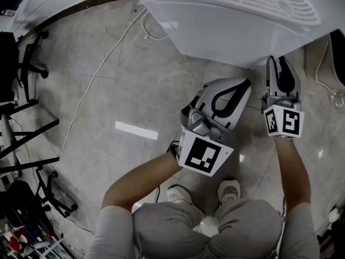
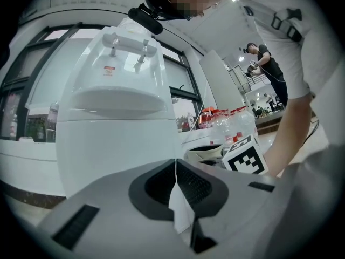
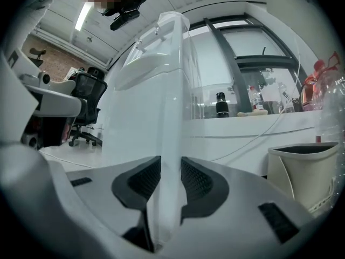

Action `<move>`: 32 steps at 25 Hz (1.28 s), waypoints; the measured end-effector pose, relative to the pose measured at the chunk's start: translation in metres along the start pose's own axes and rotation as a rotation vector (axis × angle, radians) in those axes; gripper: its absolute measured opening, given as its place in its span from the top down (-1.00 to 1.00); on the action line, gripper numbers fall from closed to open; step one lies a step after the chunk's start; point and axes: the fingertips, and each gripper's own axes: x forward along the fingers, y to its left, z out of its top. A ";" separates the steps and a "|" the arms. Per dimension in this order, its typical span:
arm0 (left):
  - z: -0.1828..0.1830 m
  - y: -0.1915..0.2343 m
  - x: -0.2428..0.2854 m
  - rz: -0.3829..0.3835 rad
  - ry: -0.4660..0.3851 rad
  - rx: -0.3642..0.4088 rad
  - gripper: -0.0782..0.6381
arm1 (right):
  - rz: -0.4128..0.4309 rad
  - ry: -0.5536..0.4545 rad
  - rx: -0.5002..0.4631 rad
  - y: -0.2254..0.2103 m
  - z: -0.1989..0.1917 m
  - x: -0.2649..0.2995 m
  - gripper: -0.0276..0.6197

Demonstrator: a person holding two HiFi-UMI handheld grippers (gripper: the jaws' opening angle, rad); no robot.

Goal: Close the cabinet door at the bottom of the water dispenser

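The cabinet door (image 3: 170, 134) shows only in the right gripper view. There you see it edge-on, as a thin white panel that rises from the bottom centre of the frame. Your right claw (image 3: 171, 161) is clamped on this edge, with one black ribbed pad on each side of it. The door belongs to the white water dispenser (image 1: 232, 15), which fills the top of the head view and stands tall at the centre left of the left gripper view, with its two taps (image 2: 129, 50) near the top.

Your left claw (image 1: 245, 85) is together, its tips meet, and I see nothing gripped between them. In the head view it lies just below the dispenser, at the centre, and the right claw is at its right, close beside it but apart.

Further out, a white cable (image 1: 102, 63) runs over the grey tiled floor (image 1: 108, 101), and a black office chair (image 1: 21, 58) stands at the left edge. A white bin (image 3: 304, 166) is at the lower right of the right gripper view. Another person (image 2: 267, 69) stands far behind, at the upper right of the left gripper view.
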 end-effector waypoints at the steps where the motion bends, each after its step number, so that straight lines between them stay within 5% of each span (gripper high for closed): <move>1: 0.000 0.001 -0.002 0.002 0.000 0.004 0.75 | -0.004 -0.003 0.007 -0.001 0.000 0.001 0.53; 13: 0.014 0.023 -0.041 0.039 -0.028 -0.023 0.75 | 0.011 -0.017 0.042 0.011 0.017 -0.024 0.68; 21: 0.068 0.074 -0.128 0.149 -0.053 -0.079 0.76 | 0.115 -0.056 0.088 0.053 0.114 -0.078 0.86; 26: 0.147 0.125 -0.178 0.309 -0.060 -0.097 0.76 | 0.129 -0.034 0.080 0.066 0.201 -0.087 0.86; 32: 0.301 0.159 -0.234 0.438 -0.049 -0.070 0.76 | 0.145 -0.003 0.070 0.076 0.359 -0.109 0.86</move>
